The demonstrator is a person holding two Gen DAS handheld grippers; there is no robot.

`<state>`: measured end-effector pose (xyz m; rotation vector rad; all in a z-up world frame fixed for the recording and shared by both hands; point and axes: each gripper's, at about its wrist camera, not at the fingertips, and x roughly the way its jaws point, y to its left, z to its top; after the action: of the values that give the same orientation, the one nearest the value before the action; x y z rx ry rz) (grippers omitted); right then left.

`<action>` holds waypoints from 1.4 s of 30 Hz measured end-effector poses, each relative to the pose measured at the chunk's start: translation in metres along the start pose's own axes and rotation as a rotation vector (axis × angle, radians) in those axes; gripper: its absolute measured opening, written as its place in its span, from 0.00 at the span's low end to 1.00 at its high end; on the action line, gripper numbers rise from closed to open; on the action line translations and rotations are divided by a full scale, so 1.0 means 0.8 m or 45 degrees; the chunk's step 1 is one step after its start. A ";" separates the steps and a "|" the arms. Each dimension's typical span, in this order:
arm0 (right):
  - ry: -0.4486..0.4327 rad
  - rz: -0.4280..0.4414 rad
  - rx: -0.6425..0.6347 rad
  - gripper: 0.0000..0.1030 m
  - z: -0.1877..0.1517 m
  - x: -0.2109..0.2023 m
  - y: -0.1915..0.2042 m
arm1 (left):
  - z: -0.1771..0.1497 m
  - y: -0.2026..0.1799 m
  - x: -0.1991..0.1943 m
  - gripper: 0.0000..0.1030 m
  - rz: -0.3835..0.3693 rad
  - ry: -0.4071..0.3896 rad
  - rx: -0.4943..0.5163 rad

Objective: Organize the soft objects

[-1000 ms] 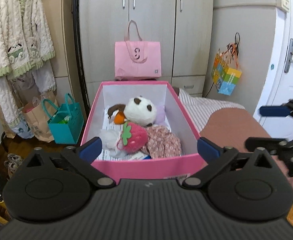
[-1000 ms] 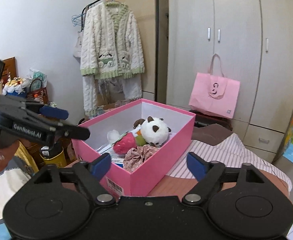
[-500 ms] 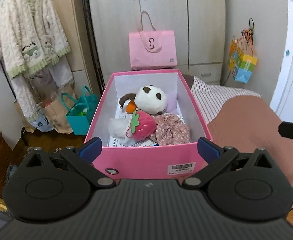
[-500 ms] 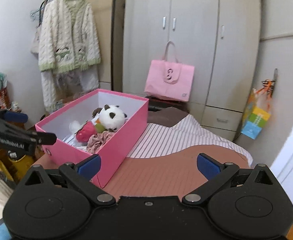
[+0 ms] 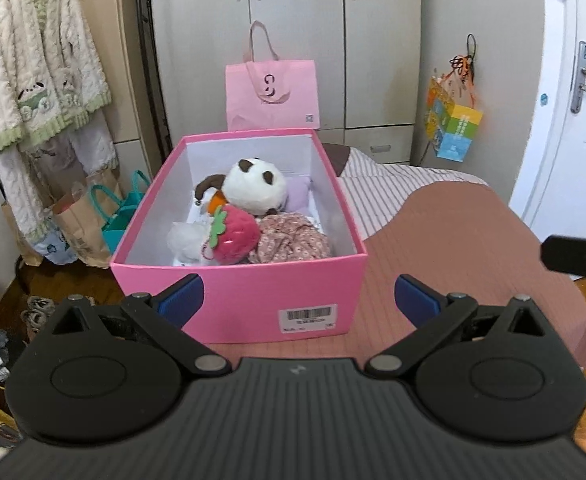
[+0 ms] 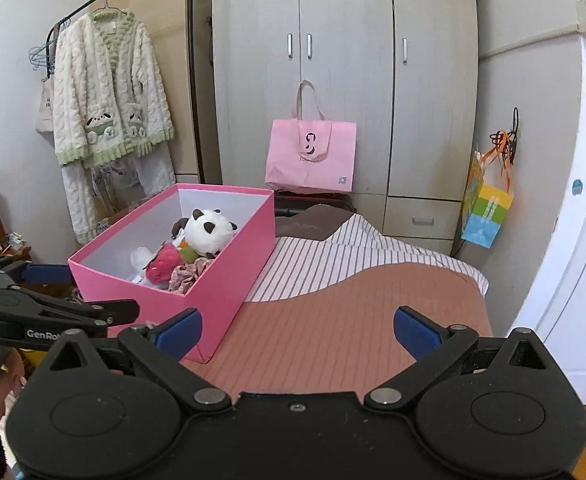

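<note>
A pink box (image 5: 253, 292) stands on the bed, also in the right wrist view (image 6: 229, 280). In it lie a white panda plush (image 5: 257, 186), a red strawberry plush (image 5: 235, 234), a floral cloth bundle (image 5: 293, 240), a white soft item (image 5: 185, 238) and a lilac piece (image 5: 299, 196). My left gripper (image 5: 297, 300) is open and empty, just short of the box's near wall. My right gripper (image 6: 297, 330) is open and empty over the bedspread, to the right of the box.
The bed has a brown-pink striped cover (image 6: 353, 320) and a striped sheet (image 6: 333, 252). A pink tote bag (image 5: 271, 96) stands before the wardrobe (image 5: 293, 20). Bags (image 5: 105, 212) sit on the floor left of the bed. A white door (image 5: 585, 120) is at right.
Both grippers have pulled back from the box, which now looks smaller and further off. The right gripper has swung right, over the bedspread. Both stay open.
</note>
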<state>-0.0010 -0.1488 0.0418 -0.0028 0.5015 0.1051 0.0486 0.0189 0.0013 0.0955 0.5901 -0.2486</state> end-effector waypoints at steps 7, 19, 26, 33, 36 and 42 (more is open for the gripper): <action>-0.044 -0.057 -0.030 1.00 -0.006 -0.011 0.010 | -0.002 0.000 -0.011 1.00 0.026 -0.039 -0.039; -0.045 -0.142 0.072 1.00 -0.018 -0.016 0.005 | -0.014 0.010 -0.015 1.00 0.060 -0.024 -0.097; -0.061 -0.200 0.044 1.00 -0.022 -0.018 0.010 | -0.015 0.019 -0.016 1.00 0.116 -0.044 -0.138; -0.066 -0.232 0.027 1.00 -0.027 -0.019 0.013 | -0.016 0.025 -0.018 1.00 0.158 -0.068 -0.131; -0.088 -0.229 0.027 1.00 -0.028 -0.026 0.014 | -0.017 0.019 -0.020 1.00 0.164 -0.081 -0.103; -0.101 -0.236 0.022 1.00 -0.030 -0.032 0.015 | -0.017 0.008 -0.021 1.00 0.154 -0.084 -0.068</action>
<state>-0.0364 -0.1398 0.0332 -0.0280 0.4204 -0.0806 0.0297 0.0307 -0.0004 0.0708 0.5227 -0.1184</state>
